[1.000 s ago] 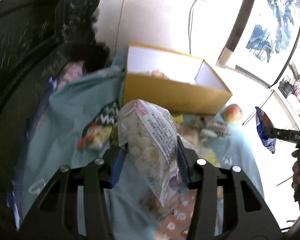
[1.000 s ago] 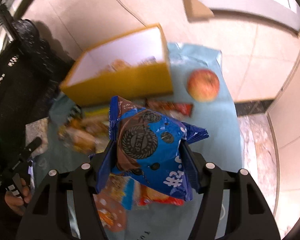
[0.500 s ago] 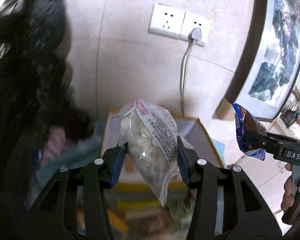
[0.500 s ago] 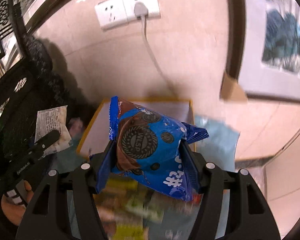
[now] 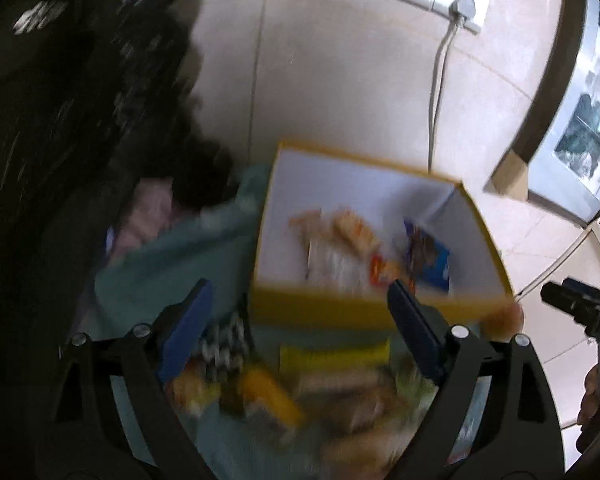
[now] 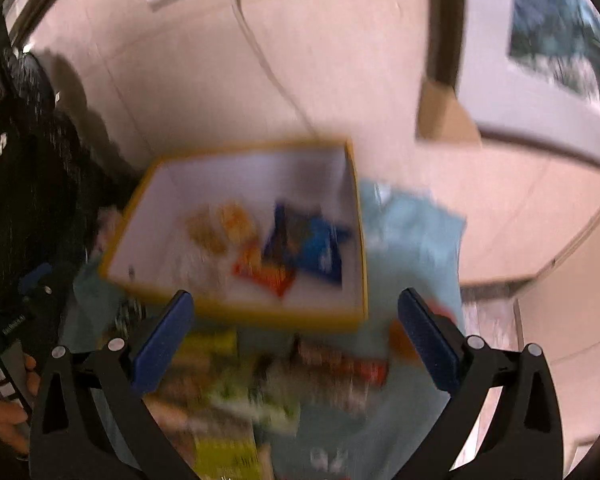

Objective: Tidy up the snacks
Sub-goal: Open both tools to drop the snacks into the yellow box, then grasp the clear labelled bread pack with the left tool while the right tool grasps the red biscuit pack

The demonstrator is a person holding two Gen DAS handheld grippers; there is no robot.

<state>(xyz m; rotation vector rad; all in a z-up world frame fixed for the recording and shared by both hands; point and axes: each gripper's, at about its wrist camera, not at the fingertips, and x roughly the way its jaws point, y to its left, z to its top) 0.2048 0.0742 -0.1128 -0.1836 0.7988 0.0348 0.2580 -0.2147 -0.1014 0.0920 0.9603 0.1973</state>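
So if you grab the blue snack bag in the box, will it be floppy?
Probably floppy: the blue snack bag looks like thin crinkled wrapper lying slumped in the yellow box. Likely light and puffy too. Its shiny film may slip.

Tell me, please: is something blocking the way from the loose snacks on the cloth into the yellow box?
Nothing visible does. The yellow box is open on top, the loose snacks lie just before its near wall, which they must clear.

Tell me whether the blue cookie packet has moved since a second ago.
Yes. The blue cookie packet has left the right gripper, whose jaws are opening with nothing between them, and now lies inside the yellow cardboard box.
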